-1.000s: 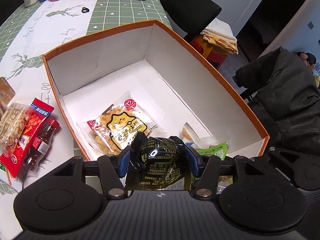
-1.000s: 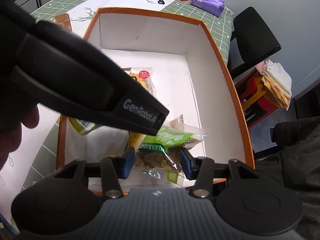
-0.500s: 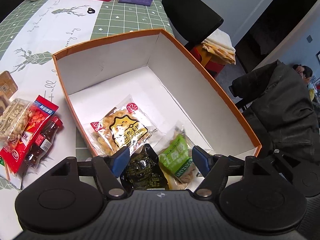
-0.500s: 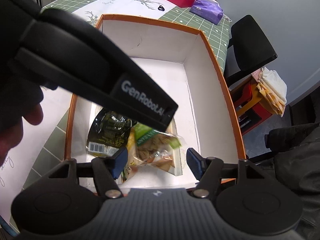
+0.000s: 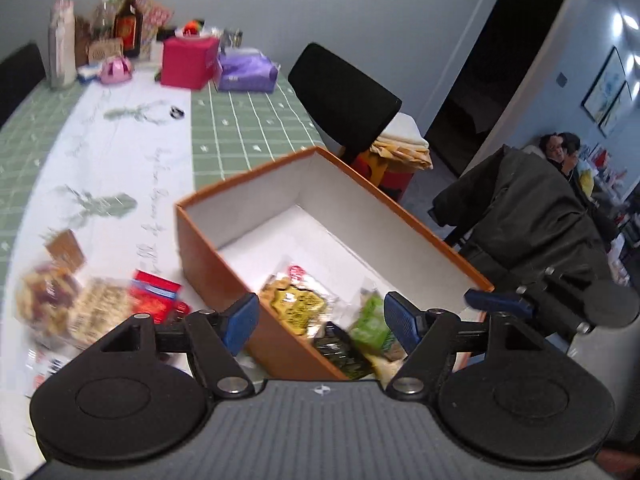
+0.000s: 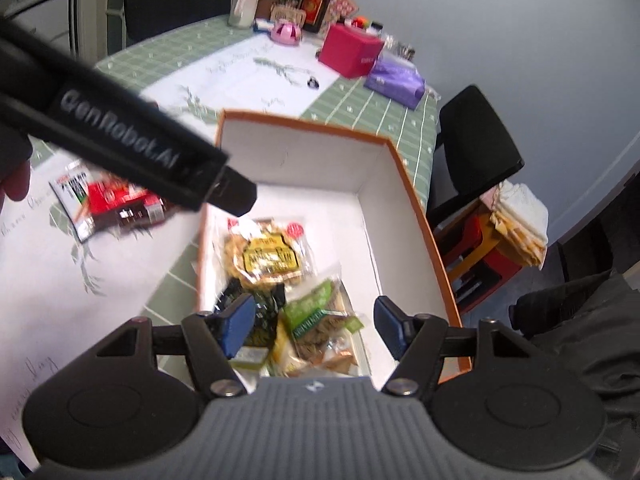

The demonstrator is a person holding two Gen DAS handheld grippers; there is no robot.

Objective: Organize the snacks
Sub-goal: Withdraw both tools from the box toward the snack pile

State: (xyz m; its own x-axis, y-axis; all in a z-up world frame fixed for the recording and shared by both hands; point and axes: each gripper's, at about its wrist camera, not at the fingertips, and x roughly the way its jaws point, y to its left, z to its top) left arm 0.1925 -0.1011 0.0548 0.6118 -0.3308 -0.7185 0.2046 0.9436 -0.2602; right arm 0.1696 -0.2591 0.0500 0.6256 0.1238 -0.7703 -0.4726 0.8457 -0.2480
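Note:
An orange box (image 5: pixel 208 248) with white inside (image 6: pixel 304 152) holds a yellow cracker pack (image 5: pixel 294 304) (image 6: pixel 268 254), a black snack pack (image 5: pixel 340 354) (image 6: pixel 256 316) and a green snack pack (image 5: pixel 370 326) (image 6: pixel 320 316). My left gripper (image 5: pixel 320 322) is open and empty above the box's near end. My right gripper (image 6: pixel 314 330) is open and empty above the packs. The left gripper's body (image 6: pixel 120 148) crosses the right wrist view. Loose snacks (image 5: pixel 80 308) and a red pack (image 5: pixel 154 300) (image 6: pixel 116 200) lie on the table left of the box.
The green-and-white tablecloth (image 5: pixel 120 148) carries a red box (image 5: pixel 188 60), a purple tissue pack (image 5: pixel 246 70), bottles (image 5: pixel 128 28) and a pink item (image 5: pixel 116 70) at the far end. A black chair (image 5: pixel 344 96) and a dark coat (image 5: pixel 528 208) stand right of the table.
Both grippers opened and let go of the black and green packs, which now lie in the box. Both grippers have since lifted and pulled back, views tilting up.

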